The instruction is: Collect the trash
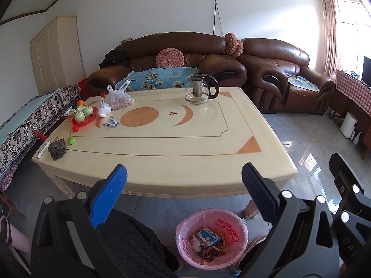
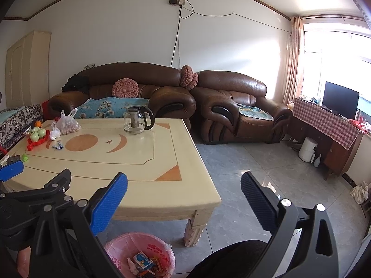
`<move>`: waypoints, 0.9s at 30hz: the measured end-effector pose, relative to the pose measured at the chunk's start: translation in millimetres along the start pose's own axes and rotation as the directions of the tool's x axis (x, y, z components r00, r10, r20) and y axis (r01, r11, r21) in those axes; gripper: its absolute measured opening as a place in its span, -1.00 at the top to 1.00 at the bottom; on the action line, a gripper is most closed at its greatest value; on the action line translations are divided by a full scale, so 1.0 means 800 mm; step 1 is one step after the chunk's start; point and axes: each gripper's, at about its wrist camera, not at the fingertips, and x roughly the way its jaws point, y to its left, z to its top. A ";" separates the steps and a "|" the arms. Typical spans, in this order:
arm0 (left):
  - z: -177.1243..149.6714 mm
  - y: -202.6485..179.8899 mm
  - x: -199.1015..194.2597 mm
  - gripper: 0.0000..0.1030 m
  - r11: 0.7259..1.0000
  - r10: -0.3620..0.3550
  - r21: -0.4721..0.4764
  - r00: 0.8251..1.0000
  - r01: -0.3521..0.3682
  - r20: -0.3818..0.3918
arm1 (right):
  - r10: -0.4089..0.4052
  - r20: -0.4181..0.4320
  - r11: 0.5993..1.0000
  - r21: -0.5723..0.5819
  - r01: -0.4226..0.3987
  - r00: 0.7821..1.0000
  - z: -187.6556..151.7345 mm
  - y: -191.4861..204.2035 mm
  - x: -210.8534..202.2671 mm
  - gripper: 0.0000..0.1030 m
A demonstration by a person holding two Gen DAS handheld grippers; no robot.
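Note:
A bin lined with a pink bag point(image 1: 211, 239) stands on the floor below the table's near edge and holds several wrappers and a blue-and-white box; it also shows in the right wrist view point(image 2: 140, 254). My left gripper point(image 1: 184, 177) is open and empty, held above the bin before the cream table point(image 1: 162, 139). My right gripper point(image 2: 184, 184) is open and empty, just right of the left one. On the table's left side lie a small blue wrapper point(image 1: 111, 123), a crumpled dark scrap point(image 1: 57, 149) and a green cap point(image 1: 71, 140).
A glass teapot point(image 1: 201, 89) stands at the table's far side. A bag of nuts point(image 1: 118, 98), a small white bag point(image 1: 104, 110) and a red tray with green cups point(image 1: 83, 115) sit at the left. Brown sofas point(image 1: 185, 55) are behind. A sideboard with a TV point(image 2: 339, 102) is at the right.

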 end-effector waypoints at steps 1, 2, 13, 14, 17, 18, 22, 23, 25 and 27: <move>0.000 0.000 0.000 -0.88 1.000 0.000 0.000 1.000 0.000 0.000 | 0.000 0.001 1.000 -0.001 0.000 1.000 0.000 0.000 0.000 -0.86; 0.000 0.001 0.000 -0.88 1.000 -0.001 0.000 1.000 0.001 0.001 | 0.000 0.002 1.000 -0.001 0.000 1.000 0.001 0.001 -0.001 -0.86; 0.002 0.005 -0.005 -0.88 1.000 0.008 -0.007 1.000 -0.008 0.006 | 0.003 0.013 1.000 -0.002 -0.003 1.000 0.004 0.004 -0.004 -0.86; 0.001 0.006 -0.005 -0.88 1.000 0.008 -0.007 1.000 -0.008 0.007 | 0.003 0.013 1.000 -0.002 -0.003 1.000 0.005 0.005 -0.004 -0.86; 0.002 0.007 -0.006 -0.88 1.000 0.006 -0.009 1.000 -0.006 0.007 | 0.001 0.015 1.000 -0.002 -0.001 1.000 0.005 0.005 -0.004 -0.86; 0.002 0.007 -0.005 -0.88 1.000 0.008 -0.008 1.000 -0.008 0.007 | 0.000 0.015 1.000 -0.003 0.000 1.000 0.005 0.005 -0.004 -0.86; 0.002 0.006 -0.008 -0.88 1.000 0.012 -0.007 1.000 -0.012 0.007 | 0.001 0.015 1.000 -0.003 -0.001 1.000 0.006 0.005 -0.003 -0.86; 0.002 0.007 -0.008 -0.88 1.000 0.012 -0.008 1.000 -0.012 0.007 | 0.001 0.015 1.000 -0.002 -0.001 1.000 0.006 0.005 -0.003 -0.86; 0.002 0.007 -0.009 -0.88 1.000 0.014 -0.009 1.000 -0.013 0.008 | 0.000 0.016 1.000 -0.004 0.000 1.000 0.006 0.005 -0.003 -0.86; 0.002 0.007 -0.008 -0.88 1.000 0.012 -0.008 1.000 -0.012 0.007 | -0.001 0.018 1.000 -0.004 0.001 1.000 0.007 0.005 -0.004 -0.86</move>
